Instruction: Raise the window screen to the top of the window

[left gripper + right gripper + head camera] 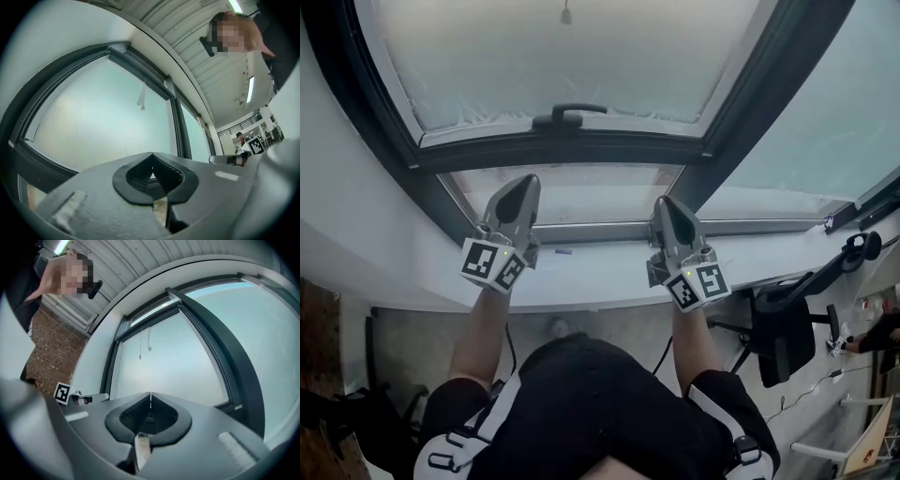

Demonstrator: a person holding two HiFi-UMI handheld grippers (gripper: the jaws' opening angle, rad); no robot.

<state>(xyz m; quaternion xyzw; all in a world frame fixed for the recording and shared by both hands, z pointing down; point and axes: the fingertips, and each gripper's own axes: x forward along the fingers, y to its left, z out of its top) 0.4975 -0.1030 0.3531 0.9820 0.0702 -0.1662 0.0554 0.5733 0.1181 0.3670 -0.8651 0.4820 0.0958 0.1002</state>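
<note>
The window screen (572,56) is a pale frosted panel in a dark frame (581,150), with a black handle (567,114) on its bottom bar. A pull cord (566,13) hangs in front of it. My left gripper (525,183) is below the handle and to its left, over the sill, shut and empty. My right gripper (665,202) is level with it to the right, also shut with nothing between its jaws. In the left gripper view the closed tips (151,153) point up at the pane, as do those in the right gripper view (150,393). Neither gripper touches the handle.
A white windowsill (581,277) runs below the frame. A dark mullion (750,103) separates a second pane (834,122) on the right. A black office chair (783,328) stands at the lower right, with a person's arm (877,333) beyond it. A brick wall (47,362) is on the left.
</note>
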